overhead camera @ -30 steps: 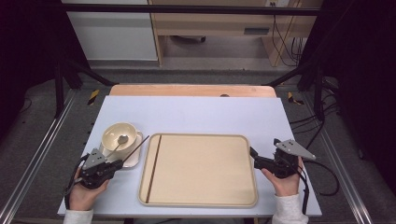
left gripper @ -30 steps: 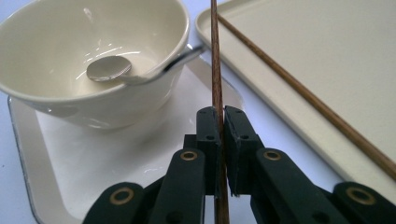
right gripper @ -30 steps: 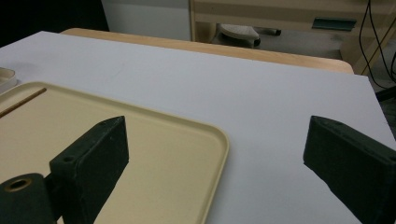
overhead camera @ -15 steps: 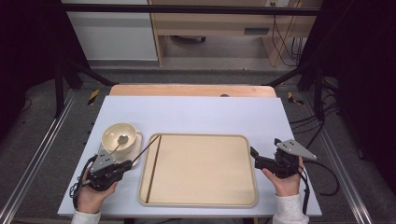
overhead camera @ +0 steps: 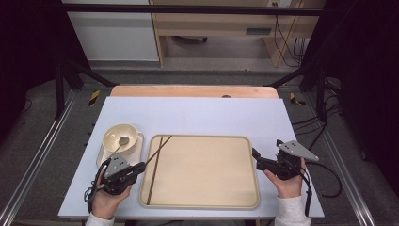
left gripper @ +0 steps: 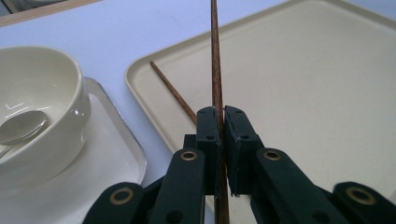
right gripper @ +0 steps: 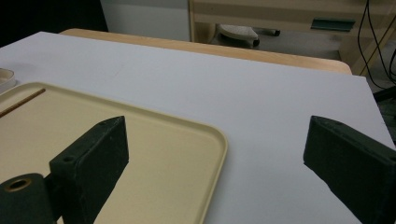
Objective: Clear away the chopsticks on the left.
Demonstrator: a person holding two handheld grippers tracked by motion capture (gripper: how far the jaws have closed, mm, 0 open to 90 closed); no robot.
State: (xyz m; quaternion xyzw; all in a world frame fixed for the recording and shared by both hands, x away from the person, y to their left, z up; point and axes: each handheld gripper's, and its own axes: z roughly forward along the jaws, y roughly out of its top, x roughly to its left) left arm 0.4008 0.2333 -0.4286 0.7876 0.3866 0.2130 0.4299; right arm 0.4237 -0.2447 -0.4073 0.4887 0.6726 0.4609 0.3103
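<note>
Two chopsticks are in play. The left gripper [left gripper: 219, 122] has its fingers [left gripper: 208, 135] clenched on one chopstick [left gripper: 215, 56], which runs forward and up from between them over the near-left corner of the beige tray [overhead camera: 235, 202]. In the high view that held chopstick [overhead camera: 158, 149] slants from the left gripper [overhead camera: 141, 167] toward the tray's far-left corner. The second chopstick [overhead camera: 153, 172] lies flat in the tray along its left rim; in the left gripper view its tip [left gripper: 170, 88] shows just left of the held one.

Compared with a second ago, the left hand [overhead camera: 107, 200] has shifted rightward and closer to the tray, so the gripper now sits just beside the tray's left edge rather than out by the small square plate [overhead camera: 137, 151]. The held chopstick has swung with it and now crosses the resting one near the tray's far-left corner. The bowl [overhead camera: 120, 136] with its spoon [overhead camera: 123, 140] sits on the plate where it was. The right hand [overhead camera: 287, 183] and the right gripper [overhead camera: 255, 157] have kept their place at the tray's right edge on the desk [overhead camera: 211, 115], fingers [right gripper: 93, 158] released and spread wide with nothing between them.

No brand, label or writing can be read on anything.
</note>
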